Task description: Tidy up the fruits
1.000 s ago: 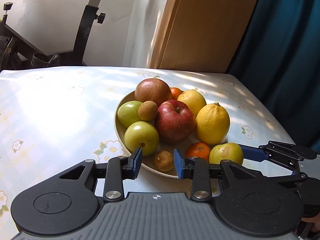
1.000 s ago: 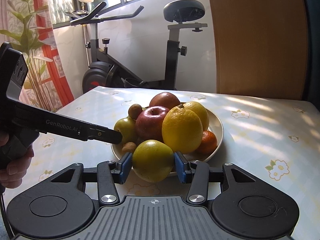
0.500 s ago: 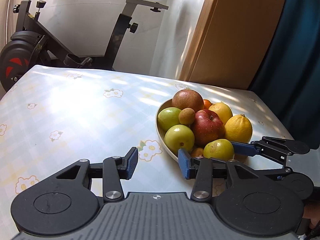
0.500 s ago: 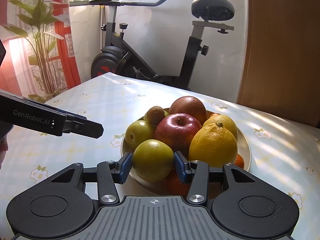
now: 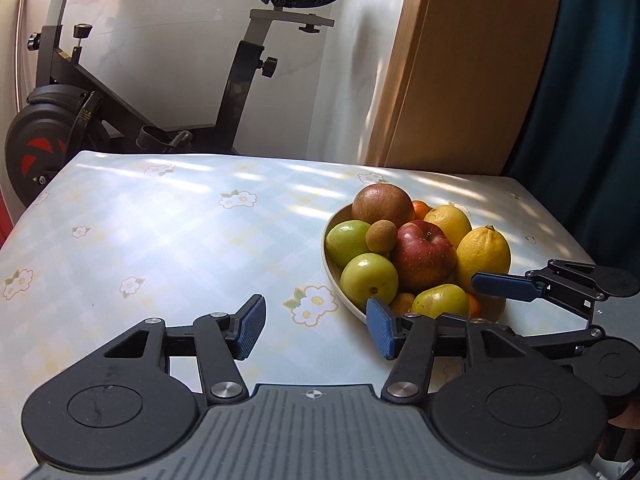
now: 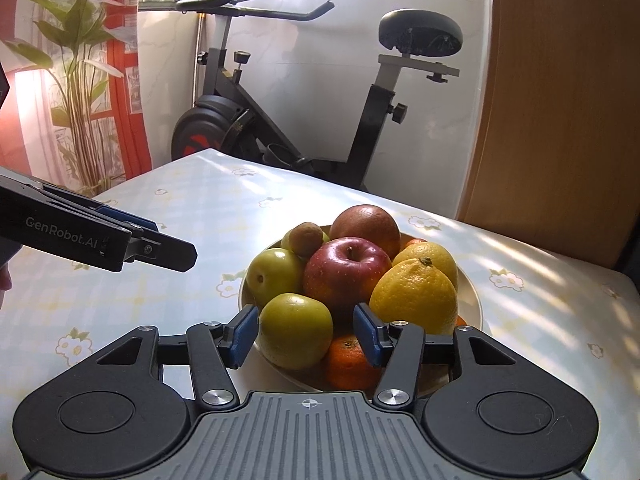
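A cream bowl point(image 6: 472, 292) on the flowered tablecloth holds a red apple point(image 6: 346, 276), two lemons point(image 6: 416, 300), green fruits, a mandarin point(image 6: 348, 364) and small brown fruits. My right gripper point(image 6: 306, 332) is at the bowl's near rim with its jaws opening. A green fruit point(image 6: 296, 330) rests in the bowl between them, with a gap to the right pad. My left gripper point(image 5: 316, 332) hovers over bare tablecloth left of the bowl point(image 5: 332, 276). Its jaws are also opening, with nothing between them. One right gripper finger point(image 5: 504, 285) reaches over the bowl's near side.
An exercise bike point(image 6: 304, 128) stands past the table's far edge. A wooden panel point(image 5: 472, 64) and a teal curtain point(image 5: 592, 100) rise behind the bowl. A potted plant point(image 6: 80, 92) is at the left. Open tablecloth point(image 5: 168, 240) lies left of the bowl.
My left gripper pulled away leftward from the bowl's front and spread its jaws, leaving a small brown fruit there. My right gripper carried the green fruit over the bowl and loosened from it.
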`<state>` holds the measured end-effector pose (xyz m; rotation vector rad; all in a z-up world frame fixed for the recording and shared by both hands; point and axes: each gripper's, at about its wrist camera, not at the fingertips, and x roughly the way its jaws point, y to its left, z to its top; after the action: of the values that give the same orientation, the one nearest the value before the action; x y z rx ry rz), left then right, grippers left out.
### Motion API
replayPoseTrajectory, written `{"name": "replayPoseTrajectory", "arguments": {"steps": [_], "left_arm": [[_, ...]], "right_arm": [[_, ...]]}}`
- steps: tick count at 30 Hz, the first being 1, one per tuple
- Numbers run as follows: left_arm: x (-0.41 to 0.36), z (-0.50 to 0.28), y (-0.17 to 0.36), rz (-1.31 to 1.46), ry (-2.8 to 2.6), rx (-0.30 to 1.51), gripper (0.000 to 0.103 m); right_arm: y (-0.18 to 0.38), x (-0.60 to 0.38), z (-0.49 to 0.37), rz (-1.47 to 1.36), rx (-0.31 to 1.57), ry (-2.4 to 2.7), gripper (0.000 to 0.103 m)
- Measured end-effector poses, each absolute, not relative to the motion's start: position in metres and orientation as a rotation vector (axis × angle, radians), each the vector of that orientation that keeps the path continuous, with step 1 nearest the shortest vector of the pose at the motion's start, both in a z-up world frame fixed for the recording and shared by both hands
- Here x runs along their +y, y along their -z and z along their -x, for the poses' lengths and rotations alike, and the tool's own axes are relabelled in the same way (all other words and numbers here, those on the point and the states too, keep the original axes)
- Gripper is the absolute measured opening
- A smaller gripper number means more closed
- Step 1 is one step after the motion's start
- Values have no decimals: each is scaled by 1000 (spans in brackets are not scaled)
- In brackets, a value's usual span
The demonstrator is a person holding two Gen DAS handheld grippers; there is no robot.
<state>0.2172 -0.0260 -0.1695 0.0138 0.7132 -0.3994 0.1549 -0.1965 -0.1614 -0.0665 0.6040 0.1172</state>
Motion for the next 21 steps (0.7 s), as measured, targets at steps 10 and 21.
{"name": "replayPoseTrajectory", "arguments": {"steps": [10,21], "left_arm": [[-18,-196,147,-18,369,663,81],[-4,-156,98,-26,385,579,99]], "right_arm": [[140,-212,-128,-59,562,20,67],[85,-218,-81,-183,430,115,103]]}}
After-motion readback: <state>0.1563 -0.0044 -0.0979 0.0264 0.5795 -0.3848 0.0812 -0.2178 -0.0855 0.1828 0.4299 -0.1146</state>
